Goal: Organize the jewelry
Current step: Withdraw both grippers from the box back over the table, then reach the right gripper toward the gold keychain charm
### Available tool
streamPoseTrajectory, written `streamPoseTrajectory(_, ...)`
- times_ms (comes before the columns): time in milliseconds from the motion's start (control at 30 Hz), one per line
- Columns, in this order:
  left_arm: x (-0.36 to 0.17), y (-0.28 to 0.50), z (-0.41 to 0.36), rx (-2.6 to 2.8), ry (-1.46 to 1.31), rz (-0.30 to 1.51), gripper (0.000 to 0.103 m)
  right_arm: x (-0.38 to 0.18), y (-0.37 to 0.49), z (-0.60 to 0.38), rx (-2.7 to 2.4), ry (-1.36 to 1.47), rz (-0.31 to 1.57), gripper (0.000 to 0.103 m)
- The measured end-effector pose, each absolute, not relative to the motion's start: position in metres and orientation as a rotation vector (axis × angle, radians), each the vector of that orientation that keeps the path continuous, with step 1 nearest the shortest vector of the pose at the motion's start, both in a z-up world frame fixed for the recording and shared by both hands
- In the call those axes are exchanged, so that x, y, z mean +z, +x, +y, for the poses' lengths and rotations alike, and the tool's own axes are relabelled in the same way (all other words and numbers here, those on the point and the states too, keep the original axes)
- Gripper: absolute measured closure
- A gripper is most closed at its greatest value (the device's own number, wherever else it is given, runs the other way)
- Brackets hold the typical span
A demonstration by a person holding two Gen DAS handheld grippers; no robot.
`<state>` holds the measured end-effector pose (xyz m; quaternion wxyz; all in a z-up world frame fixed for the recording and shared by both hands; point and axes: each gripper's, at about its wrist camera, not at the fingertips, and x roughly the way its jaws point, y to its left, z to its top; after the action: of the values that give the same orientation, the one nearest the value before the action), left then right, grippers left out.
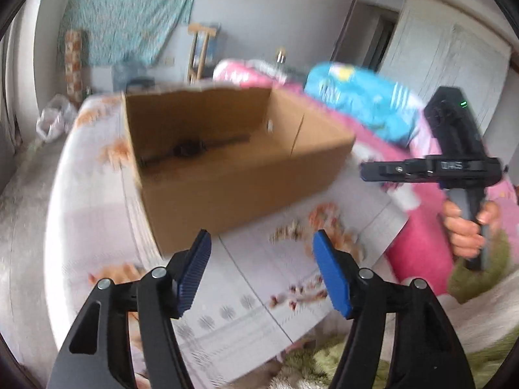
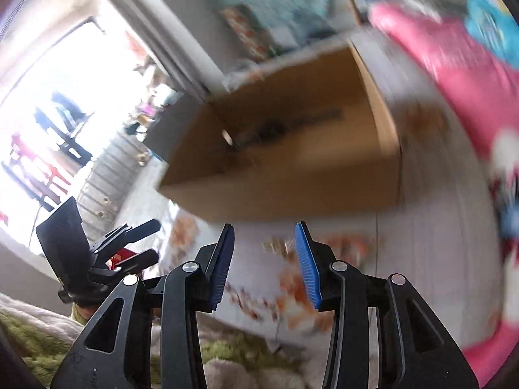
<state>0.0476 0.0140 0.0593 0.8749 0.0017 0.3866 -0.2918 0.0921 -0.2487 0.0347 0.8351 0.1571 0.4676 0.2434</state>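
Observation:
An open cardboard box [image 1: 246, 188] stands on a flowered bed sheet [image 1: 259, 291]. A dark, blurred piece of jewelry [image 1: 188, 149] lies on its bottom, also seen in the right wrist view [image 2: 272, 129]. Just before the box a small golden thing [image 1: 287, 233] lies on the sheet; blur hides what it is. My left gripper [image 1: 262, 236] is open and empty, short of the box's near corner. My right gripper [image 2: 265, 227] is open and empty too, above the golden thing [image 2: 279, 245]. A hand [image 1: 467, 227] holds the right gripper at the right of the box.
A pink blanket [image 1: 418, 243] and a blue pillow [image 1: 363, 103] lie right of the box. A green fuzzy blanket [image 1: 324, 363] covers the near edge. A bright window [image 2: 65, 113] is on the left, with the floor [image 1: 19, 227] beside the bed.

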Motion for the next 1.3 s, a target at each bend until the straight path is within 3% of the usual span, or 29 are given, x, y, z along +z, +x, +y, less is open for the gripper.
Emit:
streamPoseTrajectory(167,0.020,0.047,-0.023,-0.567,0.104,0.857,0.040,-0.006,0.086,-0.232,0.394,0.288,1.054,0.068)
streamPoseTrajectory(433,-0.016,0.059,-0.043,-0.410,0.199,0.932,0.038,-0.017,0.097,-0.198,0.328,0.106,1.003,0.082)
streamPoseTrajectory(633,-0.021,0.065,-0.041,-0.366,0.199,0.939,0.021,-0.020,0.132,-0.163,0.326,0.036,1.001,0.083)
streamPoseTrajectory(733,-0.023,0.069,-0.033,-0.341,0.183,0.955,0.006,-0.025,0.143,-0.148,0.326,-0.009,0.994,0.083)
streamPoseTrajectory(933,-0.023,0.065,-0.027,-0.344,0.182,0.930,0.005,-0.038,0.158,-0.125,0.304,-0.124,1.049,0.096)
streamPoseTrajectory(1300,-0.022,0.058,-0.022,-0.343,0.179,0.920,0.005,-0.039,0.157,-0.102,0.270,-0.206,1.097,0.097)
